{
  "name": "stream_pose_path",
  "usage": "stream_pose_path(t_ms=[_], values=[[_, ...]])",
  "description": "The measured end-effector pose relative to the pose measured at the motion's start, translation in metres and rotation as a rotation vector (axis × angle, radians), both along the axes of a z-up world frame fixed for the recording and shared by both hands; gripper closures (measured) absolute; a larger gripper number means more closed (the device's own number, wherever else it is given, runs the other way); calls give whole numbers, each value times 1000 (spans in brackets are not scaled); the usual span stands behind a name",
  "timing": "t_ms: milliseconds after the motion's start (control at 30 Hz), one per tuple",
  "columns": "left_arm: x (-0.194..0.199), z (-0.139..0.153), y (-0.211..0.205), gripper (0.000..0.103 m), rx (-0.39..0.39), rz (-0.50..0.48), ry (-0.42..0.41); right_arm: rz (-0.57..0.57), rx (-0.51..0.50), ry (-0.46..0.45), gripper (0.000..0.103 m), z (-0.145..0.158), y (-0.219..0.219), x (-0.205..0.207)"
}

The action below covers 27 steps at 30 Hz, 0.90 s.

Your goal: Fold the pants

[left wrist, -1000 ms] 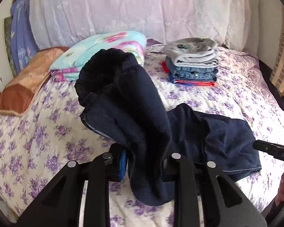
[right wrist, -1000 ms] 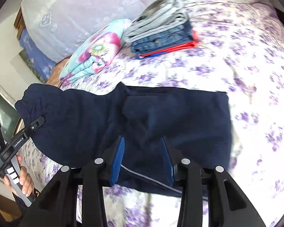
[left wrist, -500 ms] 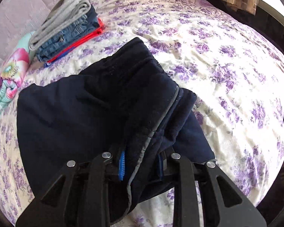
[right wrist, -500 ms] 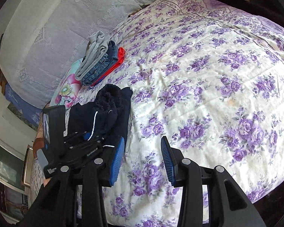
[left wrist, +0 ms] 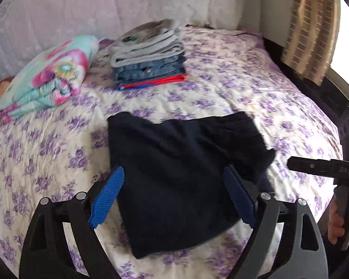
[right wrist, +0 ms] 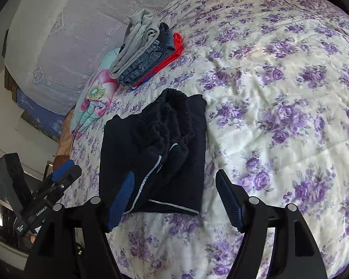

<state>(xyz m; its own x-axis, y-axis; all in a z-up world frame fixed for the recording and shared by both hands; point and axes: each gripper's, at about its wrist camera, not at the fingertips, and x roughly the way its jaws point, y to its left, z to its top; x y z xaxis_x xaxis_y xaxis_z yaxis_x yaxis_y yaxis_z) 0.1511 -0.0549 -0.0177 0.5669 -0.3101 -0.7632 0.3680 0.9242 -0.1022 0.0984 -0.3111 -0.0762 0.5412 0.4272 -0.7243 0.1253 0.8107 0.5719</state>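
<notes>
The dark navy pants (left wrist: 181, 174) lie folded in a rough rectangle on the flowered bed sheet (left wrist: 244, 88). My left gripper (left wrist: 173, 197) hovers over their near edge, its jaws opening wide. The blue pads (left wrist: 107, 197) stand either side of the cloth and do not press it. In the right wrist view the pants (right wrist: 156, 144) show a bunched waistband on top and a grey-trimmed hem near me. My right gripper (right wrist: 174, 200) is opening too, its left pad just above the hem, gripping nothing. A hand (left wrist: 337, 220) holds the right tool's handle.
A stack of folded clothes (left wrist: 149, 53), grey over denim over red, sits further back on the bed. A folded floral blanket (left wrist: 48, 76) lies left of it. A lace-covered headboard (right wrist: 69, 34) stands behind them. A striped curtain (left wrist: 309, 34) and the bed's dark edge are on the right.
Both grippers have let go of the pants and their jaws have spread. The cloth that hung from my left gripper now lies folded on the bed, and both tools have drawn back.
</notes>
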Motion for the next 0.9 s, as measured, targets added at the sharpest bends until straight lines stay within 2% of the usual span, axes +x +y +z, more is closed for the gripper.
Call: stream_pose_path(t_ms=[100,233,300,333,367,433,567,633,700,733,767,800,900], values=[[26,-36,19,19,-69,3,110,17,8,49,30,-10,15,16],[23,-67,17,20,-36,-9,157,18,14,78,30,-20,29,35],[21,-74,9,20,6,-21,154,7,-8,51,32,-22,34,45],[22,-78,5,20,32,-25,154,-9,-42,32,55,-21,37,47],[22,-80,3,19,48,-19,154,-24,-65,28,61,-19,38,48],[22,-80,6,20,45,-15,156,-45,-12,3,70,-10,34,39],[9,-63,18,20,-31,-46,152,-80,-27,-60,70,15,27,0],[8,-66,14,20,-24,-59,161,-115,-26,-26,70,4,21,-10],[12,-80,4,19,20,-61,187,-132,-36,56,68,-29,17,-5],[15,-87,-2,17,48,-56,192,-144,-25,90,61,-47,15,-1],[15,-91,-7,11,65,-52,179,-144,-2,96,55,-56,12,1],[14,-93,-11,10,86,-48,159,-135,12,97,52,-57,10,1],[5,-83,-5,16,79,-51,157,-96,-56,115,43,-34,10,-1]])
